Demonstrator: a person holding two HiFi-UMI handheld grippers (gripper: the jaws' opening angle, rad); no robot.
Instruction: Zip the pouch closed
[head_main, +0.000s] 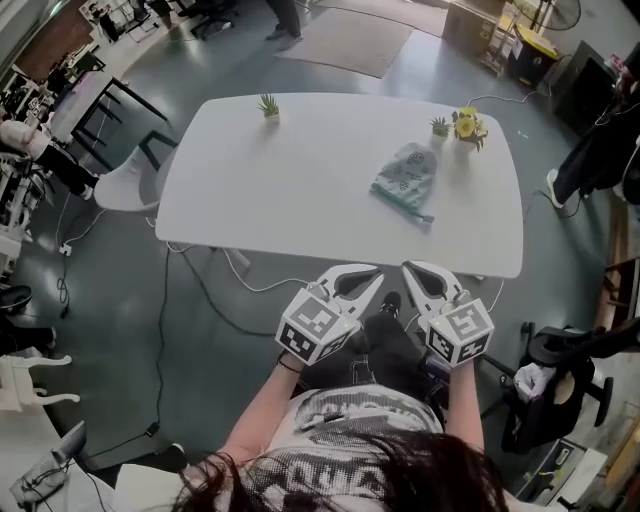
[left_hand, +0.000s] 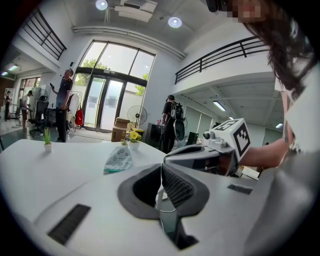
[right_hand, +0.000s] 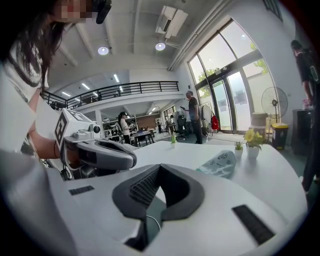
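Pouch (head_main: 405, 180) flat on table (head_main: 280, 190); left gripper (head_main: 368, 277) and right gripper (head_main: 414, 272) fingers together, empty

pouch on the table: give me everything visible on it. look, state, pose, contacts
The pouch is a soft, pale, fabric-looking bag with a small printed pattern and a teal strip along its near edge, probably the zip; whether that is open cannot be told. It lies slumped and slightly puffed on the right half of the white table, just in front of the potted yellow flowers but apart from them. Only the table touches it.
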